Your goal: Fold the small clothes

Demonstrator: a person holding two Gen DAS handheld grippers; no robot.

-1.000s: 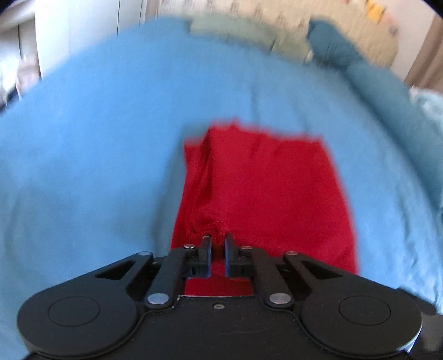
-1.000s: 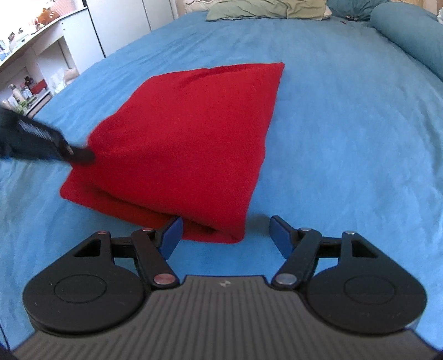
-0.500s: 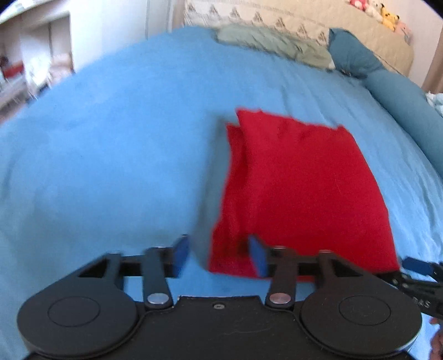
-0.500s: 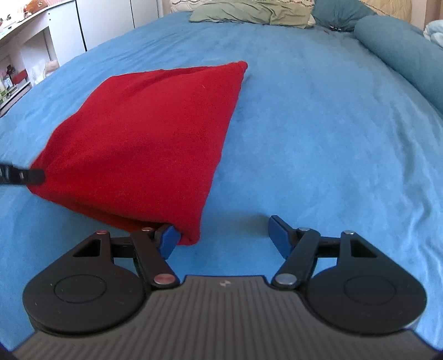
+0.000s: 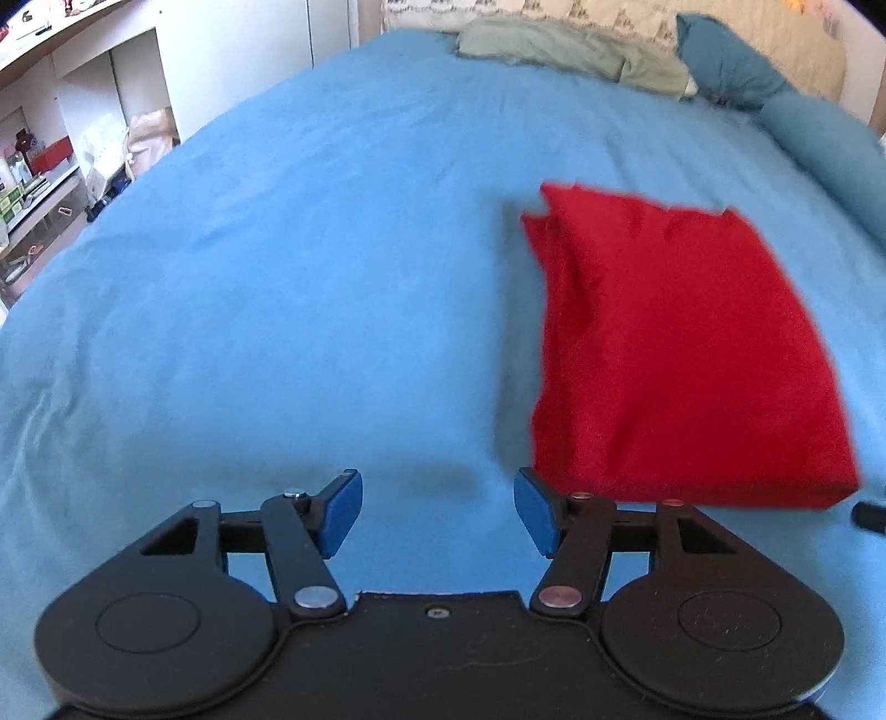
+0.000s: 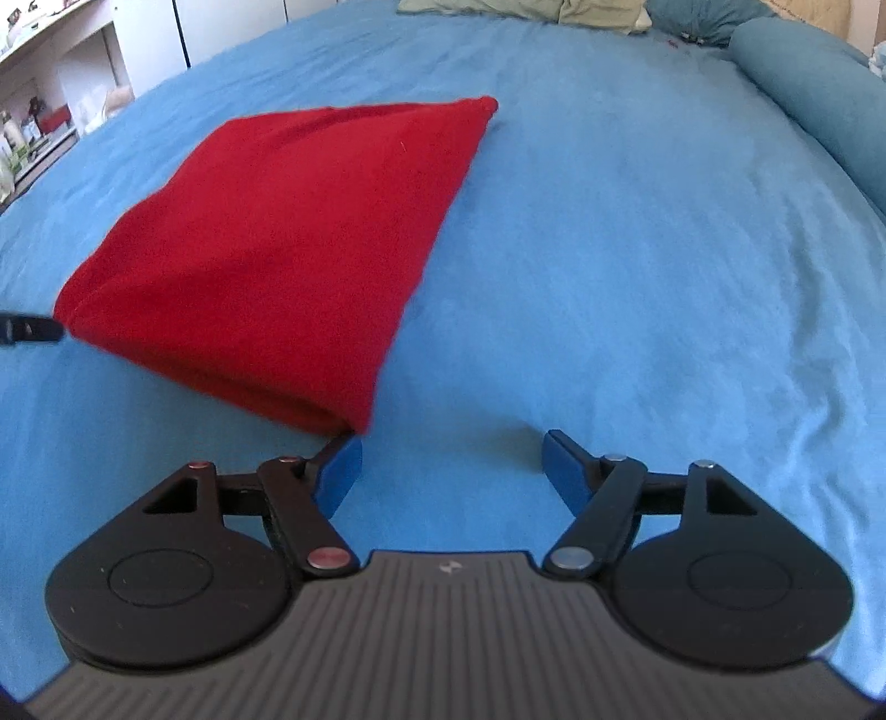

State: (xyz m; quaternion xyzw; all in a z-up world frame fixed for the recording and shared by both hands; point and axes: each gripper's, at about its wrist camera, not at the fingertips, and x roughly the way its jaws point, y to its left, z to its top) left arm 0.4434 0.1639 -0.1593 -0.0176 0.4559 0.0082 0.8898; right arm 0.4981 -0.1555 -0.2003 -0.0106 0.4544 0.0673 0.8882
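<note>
Both your left hand-held gripper and right hand-held gripper are released beside the folded red garment on the bed; the fold appears complete, so set it aside next.

Blue bedspread fills most of both views, lightly creased. Pale green pillows at 12 o'clock, against a patterned cream headboard. Teal bolster runs along the edge at 2 o'clock. White shelving with small clutter at 10 o'clock.
</note>
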